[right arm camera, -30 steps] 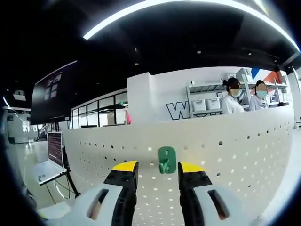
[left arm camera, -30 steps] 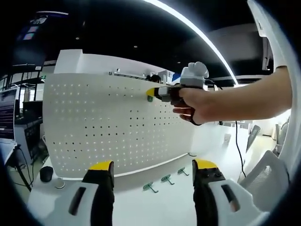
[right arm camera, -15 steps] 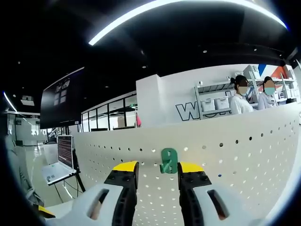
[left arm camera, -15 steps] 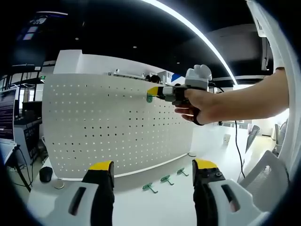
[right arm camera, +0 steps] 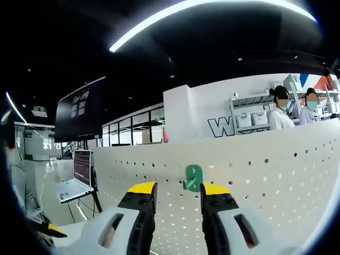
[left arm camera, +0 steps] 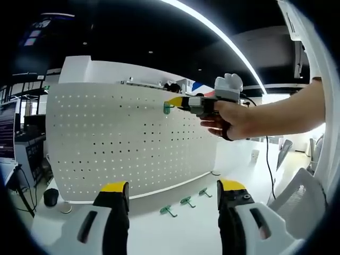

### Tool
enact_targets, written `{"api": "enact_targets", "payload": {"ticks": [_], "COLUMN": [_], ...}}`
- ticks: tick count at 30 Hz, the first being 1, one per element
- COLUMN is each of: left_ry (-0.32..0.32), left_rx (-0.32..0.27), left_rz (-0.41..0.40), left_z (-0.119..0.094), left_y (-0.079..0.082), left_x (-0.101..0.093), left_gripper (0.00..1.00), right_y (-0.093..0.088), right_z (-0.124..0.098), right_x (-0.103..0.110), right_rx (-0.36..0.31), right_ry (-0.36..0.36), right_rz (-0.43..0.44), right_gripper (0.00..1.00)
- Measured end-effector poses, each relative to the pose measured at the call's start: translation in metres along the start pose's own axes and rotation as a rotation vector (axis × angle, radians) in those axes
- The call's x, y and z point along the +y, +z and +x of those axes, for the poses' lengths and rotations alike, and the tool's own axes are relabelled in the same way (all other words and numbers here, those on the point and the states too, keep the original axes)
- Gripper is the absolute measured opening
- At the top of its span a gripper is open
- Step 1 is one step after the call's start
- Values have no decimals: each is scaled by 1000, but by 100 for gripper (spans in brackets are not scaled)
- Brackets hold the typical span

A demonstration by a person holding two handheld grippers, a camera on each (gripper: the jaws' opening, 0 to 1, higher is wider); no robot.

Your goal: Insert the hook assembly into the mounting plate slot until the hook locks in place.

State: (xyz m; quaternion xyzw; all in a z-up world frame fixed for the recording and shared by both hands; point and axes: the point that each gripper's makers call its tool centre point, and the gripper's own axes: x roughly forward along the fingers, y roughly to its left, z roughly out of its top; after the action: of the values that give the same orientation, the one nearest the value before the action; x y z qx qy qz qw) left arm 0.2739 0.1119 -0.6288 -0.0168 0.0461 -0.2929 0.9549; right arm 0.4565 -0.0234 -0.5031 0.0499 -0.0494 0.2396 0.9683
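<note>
small green plastic hook (right arm camera: 193,177) seated on upright white perforated metal pegboard (left arm camera: 127,143) near top edge, right gripper (right arm camera: 177,189) jaws apart just short of it, left gripper (left arm camera: 173,186) jaws apart, three spare green hooks (left arm camera: 184,202) on white table (left arm camera: 175,231)

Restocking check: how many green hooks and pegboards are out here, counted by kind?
Green hook on the pegboard, at the right tool: 1
Green hooks lying on the table: 3
Pegboard: 1
Total: 5
</note>
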Motion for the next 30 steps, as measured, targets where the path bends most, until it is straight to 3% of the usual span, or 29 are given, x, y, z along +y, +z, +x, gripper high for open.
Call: {"api": "enact_targets", "payload": {"ticks": [13, 30], "left_ry": [-19, -23], "left_rx": [-7, -2], "left_rz": [-7, 1], "left_z": [1, 2], "left_y": [2, 2], "left_x": [-4, -5], "left_gripper": [70, 71], "right_y": [-9, -16], "right_z": [-29, -65], "right_x": [0, -2], "right_rx": [17, 26], "right_ry": [75, 107], "right_rz": [3, 5], "right_gripper": [35, 40]}}
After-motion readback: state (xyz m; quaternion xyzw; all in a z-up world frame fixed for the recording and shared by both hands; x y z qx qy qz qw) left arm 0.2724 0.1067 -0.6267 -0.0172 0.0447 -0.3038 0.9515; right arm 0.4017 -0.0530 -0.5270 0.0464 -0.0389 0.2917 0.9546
